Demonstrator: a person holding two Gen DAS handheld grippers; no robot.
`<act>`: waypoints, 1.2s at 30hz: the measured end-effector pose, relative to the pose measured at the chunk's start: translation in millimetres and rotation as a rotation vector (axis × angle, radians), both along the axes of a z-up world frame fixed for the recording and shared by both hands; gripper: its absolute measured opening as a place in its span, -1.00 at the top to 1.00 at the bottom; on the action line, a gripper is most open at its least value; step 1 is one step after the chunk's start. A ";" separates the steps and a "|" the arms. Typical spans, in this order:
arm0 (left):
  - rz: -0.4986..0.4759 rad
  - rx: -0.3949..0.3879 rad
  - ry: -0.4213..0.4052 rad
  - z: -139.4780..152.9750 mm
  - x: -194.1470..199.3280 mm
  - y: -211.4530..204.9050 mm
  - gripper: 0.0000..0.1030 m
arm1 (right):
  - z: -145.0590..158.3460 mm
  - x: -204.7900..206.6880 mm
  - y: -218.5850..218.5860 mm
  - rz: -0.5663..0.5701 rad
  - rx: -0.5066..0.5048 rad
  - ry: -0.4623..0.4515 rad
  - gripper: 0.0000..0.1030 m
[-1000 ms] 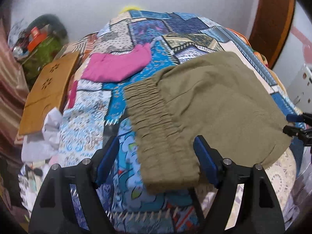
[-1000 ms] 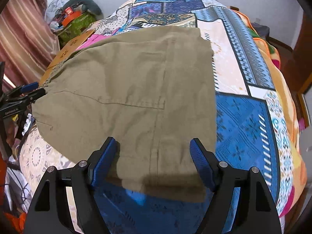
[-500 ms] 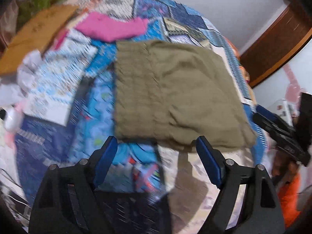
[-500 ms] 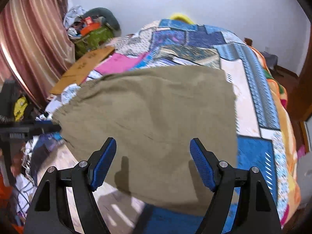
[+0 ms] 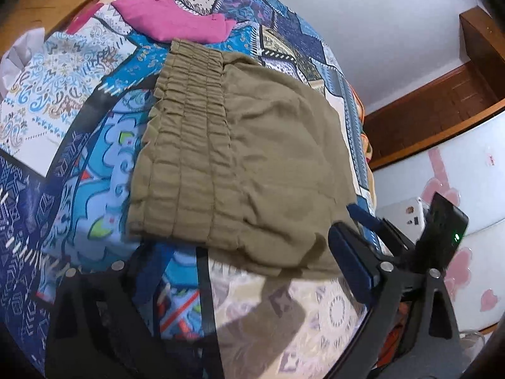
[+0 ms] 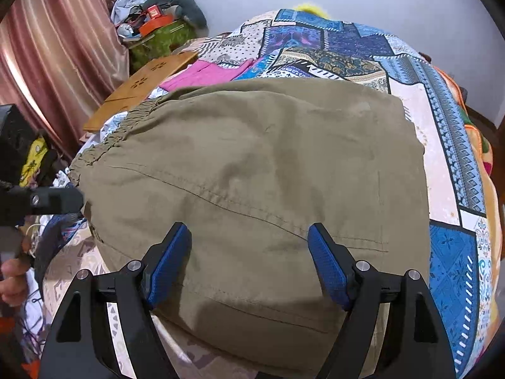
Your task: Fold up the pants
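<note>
While the olive-green folded cotton pants (image 5: 246, 164) lay flat on the blue patchwork bedspread (image 5: 94, 189), both tools hung above them.

Left wrist view, pants: they filled the centre, their gathered elastic waistband (image 5: 186, 132) running from 11 o'clock down to 8 o'clock.
Left wrist view, left gripper (image 5: 249, 271): its jaws had just been opening and stood released, spread wide over the near edge of the pants at 6 o'clock, nothing pressed between them; the left finger was blurred.
Left wrist view, right gripper (image 5: 366, 221): seen at 4 o'clock, just beside the right corner of the pants; contact could not be told.
Left wrist view, pink folded garment (image 5: 176, 22): at 11 o'clock, just beyond the waistband.
Left wrist view, brown wooden door frame (image 5: 442, 107): at 2 o'clock, well apart from the bed.

Right wrist view, pants: they covered the middle, with a stitched seam (image 6: 252, 211) crossing toward 5 o'clock.
Right wrist view, right gripper (image 6: 249, 265): its jaws were released, blue pads (image 6: 328, 268) apart above the fabric at 6 o'clock, gripping nothing.
Right wrist view, left gripper (image 6: 53, 200): a black finger at 9 o'clock, near the waistband end.
Right wrist view, person's hand (image 6: 12, 281): at 8 o'clock.
Right wrist view, tan wooden board (image 6: 139, 88): at 10 o'clock, beside the pink garment.
Right wrist view, striped reddish curtain (image 6: 53, 47): at 10 o'clock, behind the board.
</note>
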State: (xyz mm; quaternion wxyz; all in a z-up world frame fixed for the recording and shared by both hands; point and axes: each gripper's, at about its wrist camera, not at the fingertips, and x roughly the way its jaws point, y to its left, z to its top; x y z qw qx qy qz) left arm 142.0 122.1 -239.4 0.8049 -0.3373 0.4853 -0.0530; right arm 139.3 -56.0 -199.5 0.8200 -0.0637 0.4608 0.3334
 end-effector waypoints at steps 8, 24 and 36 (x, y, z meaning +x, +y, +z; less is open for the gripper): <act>0.075 0.086 -0.005 1.8 11.6 9.6 0.15 | -1.9 -1.3 -4.1 0.008 0.020 -0.002 -0.47; 0.092 0.608 -0.103 47.5 -7.9 2.7 0.34 | -7.3 -15.1 -86.5 -0.171 0.054 0.035 -0.45; -0.067 0.819 -0.380 124.5 3.3 -82.5 0.50 | -10.6 -23.9 -88.0 -0.208 0.103 0.061 -0.45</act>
